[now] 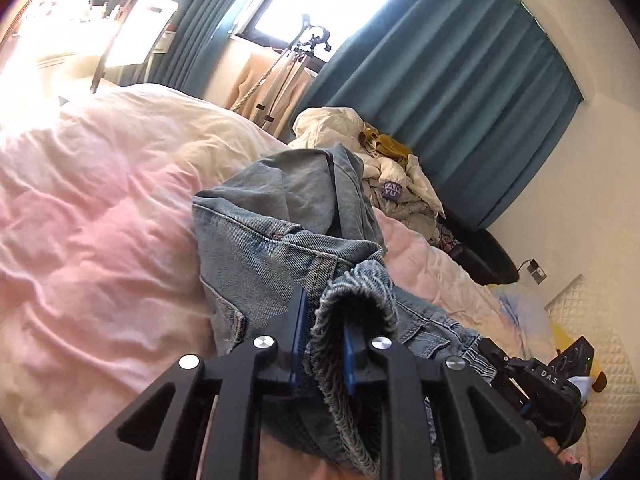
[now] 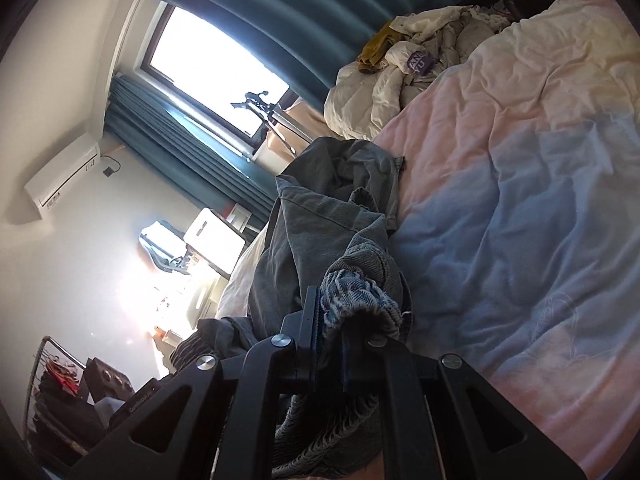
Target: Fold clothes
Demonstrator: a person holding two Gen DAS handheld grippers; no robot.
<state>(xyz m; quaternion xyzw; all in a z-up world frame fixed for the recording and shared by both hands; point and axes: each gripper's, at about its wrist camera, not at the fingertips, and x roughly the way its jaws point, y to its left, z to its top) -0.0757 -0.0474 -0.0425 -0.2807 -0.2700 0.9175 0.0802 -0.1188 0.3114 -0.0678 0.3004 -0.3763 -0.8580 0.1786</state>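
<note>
A pair of light-blue denim jeans (image 1: pixel 272 216) lies bunched on the pink duvet (image 1: pixel 100 208), legs trailing away from me. In the left wrist view my left gripper (image 1: pixel 324 332) is shut on the gathered elastic waistband (image 1: pixel 360 288), which fills the gap between the blue pads. The right wrist view shows my right gripper (image 2: pixel 330 328) shut on another stretch of the same waistband (image 2: pixel 360 288), with the jeans (image 2: pixel 320 216) hanging bunched ahead of it. The right tool's black body (image 1: pixel 540 376) shows at the lower right of the left view.
A heap of cream clothes (image 1: pixel 400 176) with a mustard piece sits at the bed's far end, seen too as the cream heap (image 2: pixel 384 92). Teal curtains (image 1: pixel 460 80), a tripod stand (image 1: pixel 296 56), a black stool (image 1: pixel 488 256) and a white chair (image 1: pixel 140 32) ring the bed.
</note>
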